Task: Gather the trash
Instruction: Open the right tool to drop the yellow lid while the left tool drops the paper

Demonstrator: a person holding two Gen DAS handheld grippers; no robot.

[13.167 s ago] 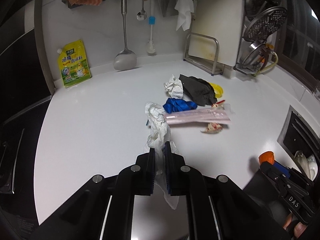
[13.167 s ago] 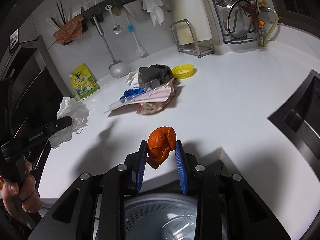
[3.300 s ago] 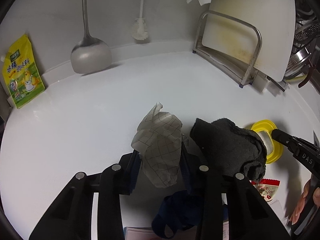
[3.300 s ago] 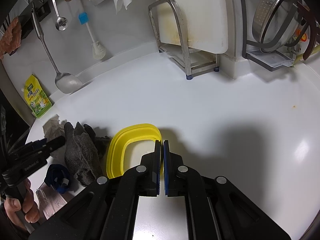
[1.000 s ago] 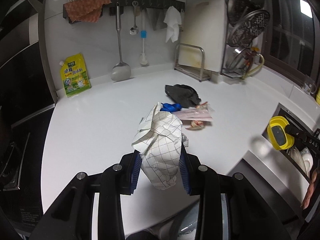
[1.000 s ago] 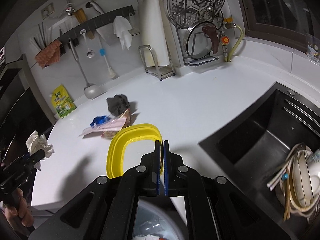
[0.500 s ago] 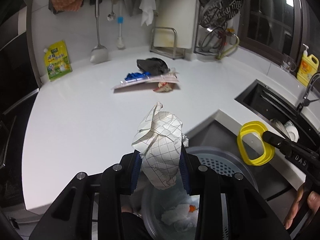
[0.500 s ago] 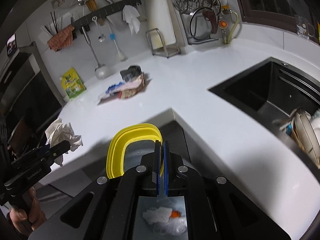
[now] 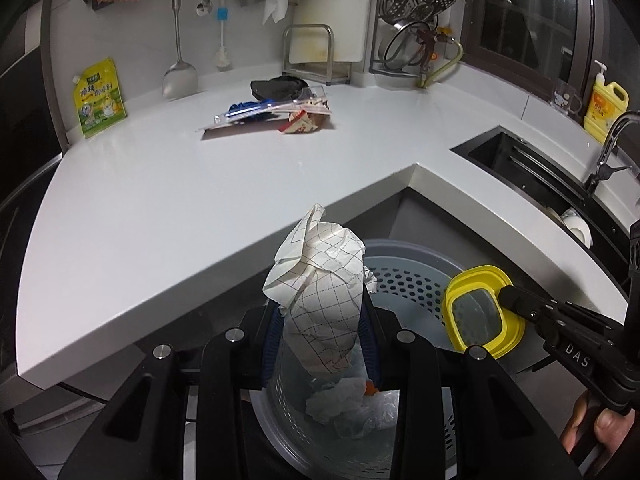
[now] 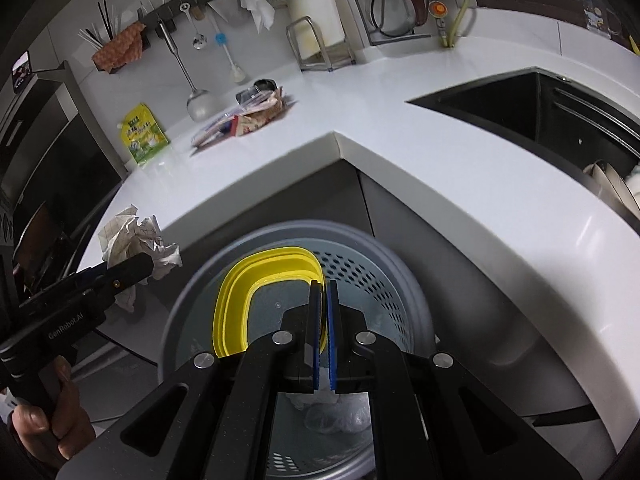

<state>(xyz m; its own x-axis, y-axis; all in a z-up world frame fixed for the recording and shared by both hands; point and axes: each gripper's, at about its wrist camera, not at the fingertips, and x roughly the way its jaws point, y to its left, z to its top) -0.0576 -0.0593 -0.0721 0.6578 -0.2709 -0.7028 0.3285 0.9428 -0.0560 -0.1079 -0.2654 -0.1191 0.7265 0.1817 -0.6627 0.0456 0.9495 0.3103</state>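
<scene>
My left gripper (image 9: pixel 320 320) is shut on a crumpled checked paper wad (image 9: pixel 320 276), held over the grey perforated trash bin (image 9: pixel 408 276) below the counter edge. My right gripper (image 10: pixel 325 292) is shut on the rim of a yellow plastic lid (image 10: pixel 256 280), which hangs over the same bin (image 10: pixel 376 272). The lid (image 9: pixel 480 312) and the right gripper (image 9: pixel 508 298) show at the right of the left wrist view. The paper wad (image 10: pixel 136 244) and the left gripper (image 10: pixel 138 266) show at the left of the right wrist view. Tissue and an orange scrap (image 9: pixel 370 390) lie inside the bin.
More trash lies on the white counter (image 9: pixel 160 200): a dark cloth (image 9: pixel 276 86), a blue item (image 9: pixel 240 106), a clear packet (image 9: pixel 260 114) and a snack wrapper (image 9: pixel 300 124). A yellow pouch (image 9: pixel 98 98) leans on the wall. The sink (image 9: pixel 532 176) holds dishes at the right.
Both grippers have sunk toward the bin with their loads. The bin now fills more of each view and the counter sits farther up the frames.
</scene>
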